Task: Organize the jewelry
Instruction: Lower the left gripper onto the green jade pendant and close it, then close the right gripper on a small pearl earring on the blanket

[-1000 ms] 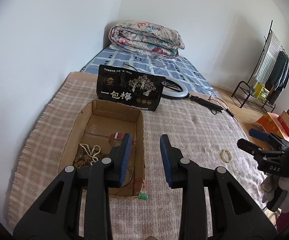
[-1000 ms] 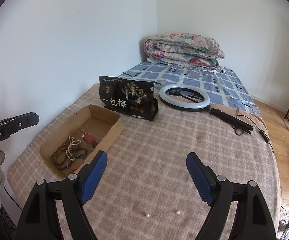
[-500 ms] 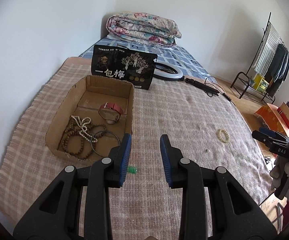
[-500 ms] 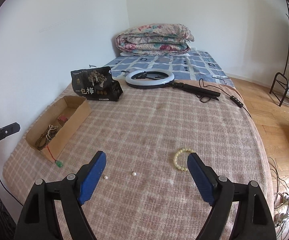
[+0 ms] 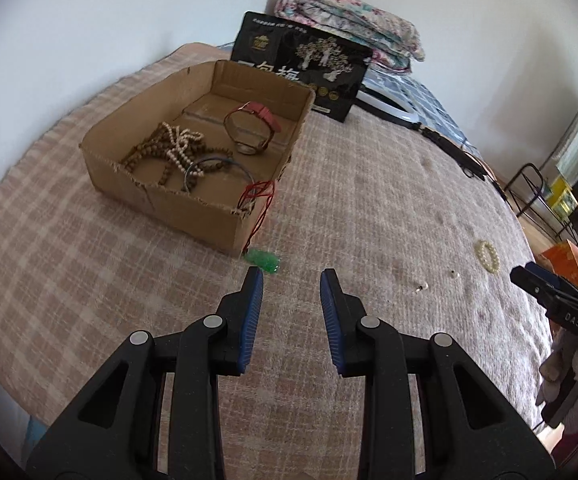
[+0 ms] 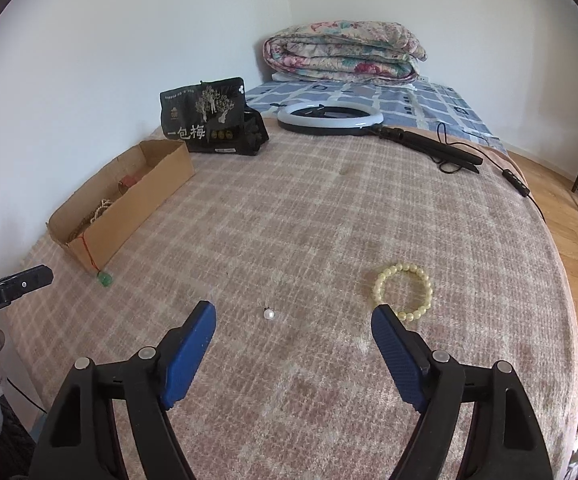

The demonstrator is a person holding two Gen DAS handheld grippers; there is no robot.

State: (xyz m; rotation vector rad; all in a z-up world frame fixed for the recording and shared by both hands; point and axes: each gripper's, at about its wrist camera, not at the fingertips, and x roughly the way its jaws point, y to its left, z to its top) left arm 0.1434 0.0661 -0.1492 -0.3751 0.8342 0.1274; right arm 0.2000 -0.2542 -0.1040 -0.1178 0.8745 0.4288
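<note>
In the left wrist view, the left gripper (image 5: pixel 291 276) is held released, with nothing between its blue pads (image 5: pixel 251 312), just short of the green pendant (image 5: pixel 264 260); the pendant is seen lying on the checked blanket (image 5: pixel 369 200) against the corner of the cardboard box (image 5: pixel 169 200), while its red cord (image 5: pixel 259 200) is draped over the box wall; a snag is judged likely if the pendant is lifted sharply, since the cord could be caught on the torn rim and the light box dragged or tipped; the box is seen to hold brown wooden beads (image 5: pixel 149 152), a white bead string (image 5: pixel 179 146), a thin bangle (image 5: pixel 217 170) and a red-strapped watch (image 5: pixel 255 126).

In the right wrist view, the right gripper (image 6: pixel 293 338) is held wide apart and empty above the blanket; a small pearl (image 6: pixel 268 313) is seen just ahead of it, and a pale yellow bead bracelet (image 6: pixel 403 290) lies touching or just beside the right pad; the pearl is judged easy to lose, since it could be squeezed out of the pads or pressed into the soft blanket; the bracelet could be nudged aside by a closing pad; only beads and a red patch are made out in the box from here.
</note>
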